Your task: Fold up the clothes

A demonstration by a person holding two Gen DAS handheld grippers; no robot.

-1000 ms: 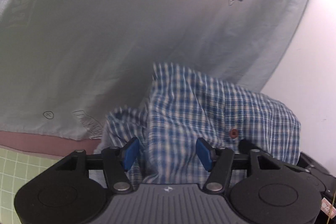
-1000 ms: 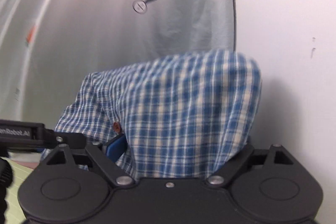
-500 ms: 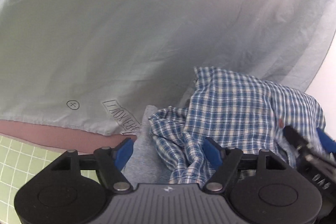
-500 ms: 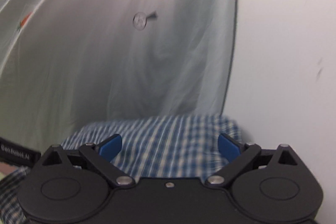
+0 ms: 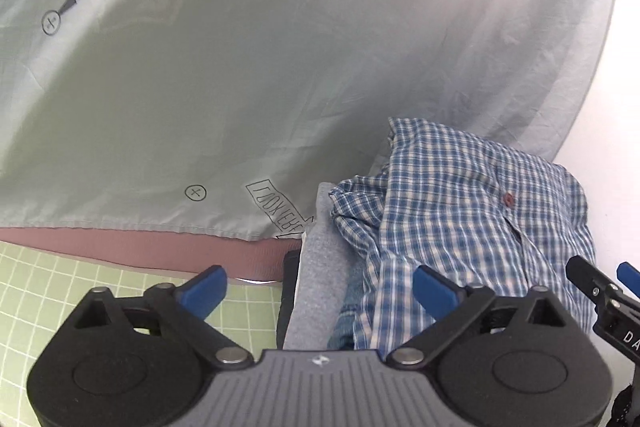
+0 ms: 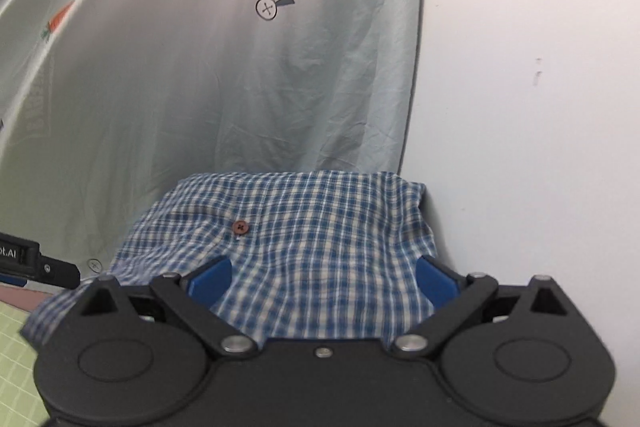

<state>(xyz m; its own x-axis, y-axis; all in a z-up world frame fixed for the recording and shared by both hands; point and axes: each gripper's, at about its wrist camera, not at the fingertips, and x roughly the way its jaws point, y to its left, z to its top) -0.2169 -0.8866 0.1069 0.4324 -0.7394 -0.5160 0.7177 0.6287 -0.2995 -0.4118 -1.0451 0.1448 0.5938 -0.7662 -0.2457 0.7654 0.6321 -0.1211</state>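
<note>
Left wrist view: both hand-held grippers released over plaid shirt; sheet lettering unreadable.

Plaid shirt hides most of the grey garment beneath

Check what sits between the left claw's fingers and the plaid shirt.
In the left wrist view, a folded grey garment lies between the open left claw and the blue plaid shirt.
</note>
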